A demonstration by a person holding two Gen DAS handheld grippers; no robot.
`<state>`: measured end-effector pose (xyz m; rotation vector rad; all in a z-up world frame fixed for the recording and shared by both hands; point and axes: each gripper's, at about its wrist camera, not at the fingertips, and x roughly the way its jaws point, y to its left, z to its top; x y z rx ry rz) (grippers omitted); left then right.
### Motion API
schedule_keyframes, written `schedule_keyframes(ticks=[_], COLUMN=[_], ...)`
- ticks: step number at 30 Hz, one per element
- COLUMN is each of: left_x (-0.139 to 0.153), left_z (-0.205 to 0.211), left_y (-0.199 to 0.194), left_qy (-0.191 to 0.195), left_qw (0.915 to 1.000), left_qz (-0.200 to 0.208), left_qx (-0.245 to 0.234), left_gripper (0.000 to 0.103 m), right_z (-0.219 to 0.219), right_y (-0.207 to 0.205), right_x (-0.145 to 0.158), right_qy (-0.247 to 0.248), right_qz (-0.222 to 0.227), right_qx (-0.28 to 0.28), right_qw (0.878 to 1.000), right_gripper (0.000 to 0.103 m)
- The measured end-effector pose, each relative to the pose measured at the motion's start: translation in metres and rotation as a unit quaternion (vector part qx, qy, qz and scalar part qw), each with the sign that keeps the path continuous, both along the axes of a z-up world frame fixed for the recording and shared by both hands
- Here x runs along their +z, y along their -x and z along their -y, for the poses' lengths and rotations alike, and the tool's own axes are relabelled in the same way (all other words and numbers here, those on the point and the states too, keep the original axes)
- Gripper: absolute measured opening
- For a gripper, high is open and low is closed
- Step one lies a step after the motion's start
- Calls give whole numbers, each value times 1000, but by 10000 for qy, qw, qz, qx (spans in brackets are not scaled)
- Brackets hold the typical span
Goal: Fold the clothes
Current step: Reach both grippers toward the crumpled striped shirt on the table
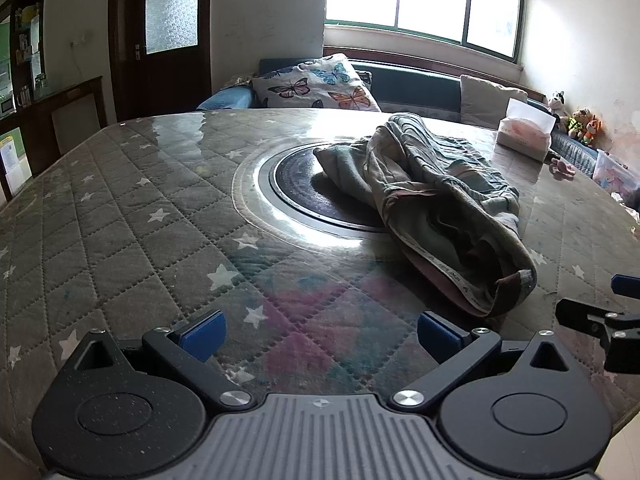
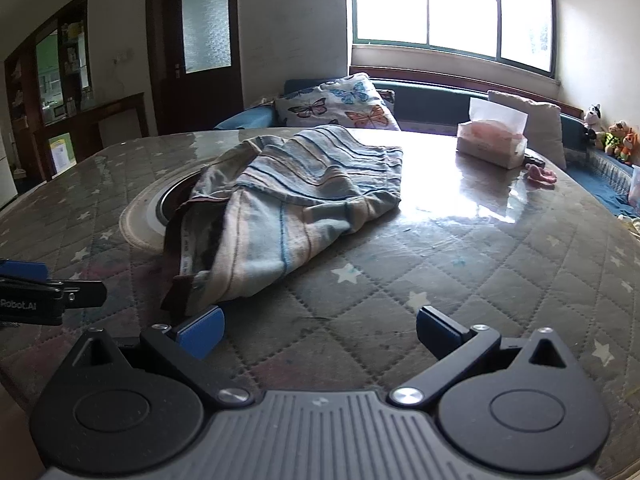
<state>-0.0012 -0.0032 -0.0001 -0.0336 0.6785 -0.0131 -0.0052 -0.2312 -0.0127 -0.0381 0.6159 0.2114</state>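
A crumpled striped garment (image 1: 436,204) in pale blue, beige and brown lies in a heap on the quilted star-patterned table cover (image 1: 120,220), partly over the round turntable (image 1: 296,188). It also shows in the right wrist view (image 2: 288,208). My left gripper (image 1: 320,334) is open and empty, low over the table, to the left of the garment's near end. My right gripper (image 2: 320,332) is open and empty, with its left pad (image 2: 202,330) close to the garment's near brown hem. Each gripper shows at the edge of the other's view: the right one (image 1: 600,316), the left one (image 2: 48,296).
A tissue box (image 2: 492,140) and a small pink object (image 2: 542,174) sit at the table's far right. Behind the table is a sofa with a butterfly pillow (image 1: 316,84), plush toys (image 1: 580,120) and a window. A dark door (image 1: 160,36) is at the left.
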Motion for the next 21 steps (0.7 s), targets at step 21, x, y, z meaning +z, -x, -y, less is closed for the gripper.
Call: schedule_keyframes(ticks=[21], left_x=[-1], left_z=[4], left_y=[-5], left_qy=[76], left_qw=[9998], left_qz=[-120], left_qx=[-167], left_gripper=[103], right_z=[-17], right_y=[0], right_x=[1], right_qy=[54], right_qz=[-39], right_qx=[-62], right_qw=[10000], right_gripper=[103])
